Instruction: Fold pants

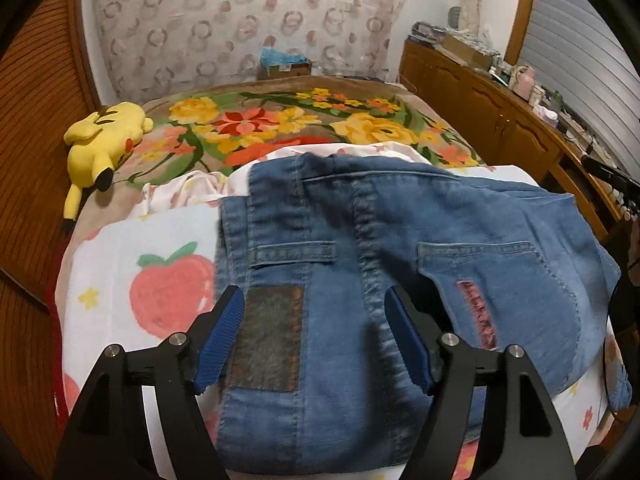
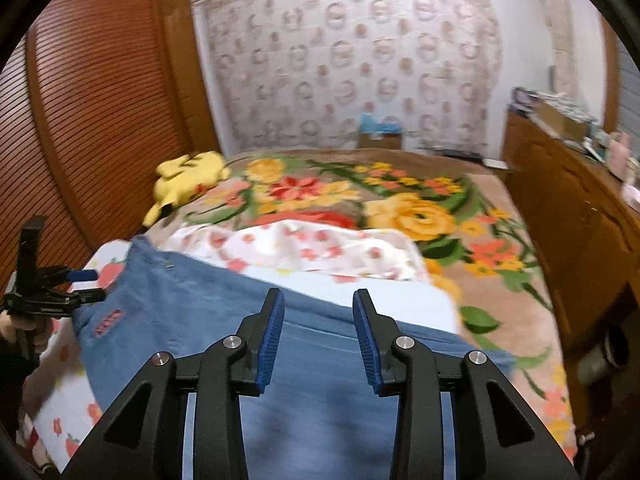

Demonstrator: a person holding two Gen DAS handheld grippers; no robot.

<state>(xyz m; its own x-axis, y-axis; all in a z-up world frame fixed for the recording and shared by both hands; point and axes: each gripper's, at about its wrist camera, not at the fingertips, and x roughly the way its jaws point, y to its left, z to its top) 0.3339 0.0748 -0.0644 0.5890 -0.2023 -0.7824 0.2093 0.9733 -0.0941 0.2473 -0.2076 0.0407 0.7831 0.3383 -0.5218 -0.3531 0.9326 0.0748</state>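
Note:
Blue denim pants lie on the bed, seat side up, with back pockets and a dark patch showing. My left gripper is open and empty, hovering just above the pants near the patch. In the right wrist view the pants stretch from left to lower centre. My right gripper is open and empty, above the pant leg. The left gripper also shows at the far left of the right wrist view, at the waist end.
A white strawberry-print sheet lies under the pants, on a floral blanket. A yellow plush toy lies at the bed's left edge. A wooden cabinet with clutter runs along the right. Slatted wooden doors stand left.

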